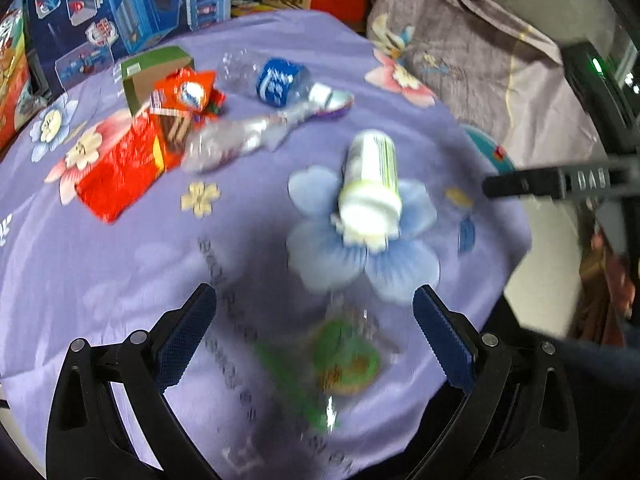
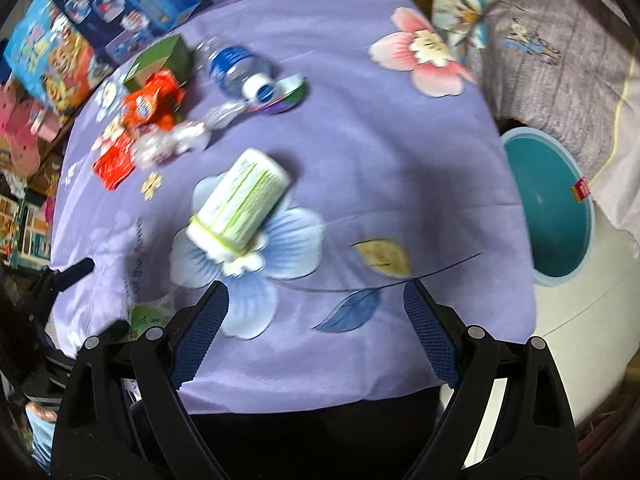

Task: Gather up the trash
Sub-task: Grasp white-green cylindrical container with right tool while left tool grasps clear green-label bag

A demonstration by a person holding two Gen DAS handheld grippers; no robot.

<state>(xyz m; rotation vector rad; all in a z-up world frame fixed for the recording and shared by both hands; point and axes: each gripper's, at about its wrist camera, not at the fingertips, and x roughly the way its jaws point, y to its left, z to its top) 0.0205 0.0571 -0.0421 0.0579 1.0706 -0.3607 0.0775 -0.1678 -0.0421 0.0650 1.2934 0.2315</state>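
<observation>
Trash lies on a purple flowered cloth point(image 1: 100, 248). A white and green canister point(image 1: 370, 178) lies on its side mid-table; it also shows in the right wrist view point(image 2: 236, 206). Behind it are a blue-labelled clear bottle point(image 1: 280, 80), a crumpled clear wrapper point(image 1: 228, 140), an orange snack bag point(image 1: 188, 92), a red box point(image 1: 120, 172) and a green carton point(image 1: 156, 68). A green clear wrapper point(image 1: 340, 356) lies between the jaws of my open left gripper point(image 1: 314, 320). My right gripper point(image 2: 316, 312) is open and empty over the table's near edge.
A teal bin point(image 2: 556, 204) stands beside the table at the right. Grey flowered fabric point(image 2: 560, 60) lies behind it. Blue toy boxes point(image 1: 120, 8) stand at the back left. The right gripper's finger point(image 1: 552, 182) shows at the right of the left wrist view.
</observation>
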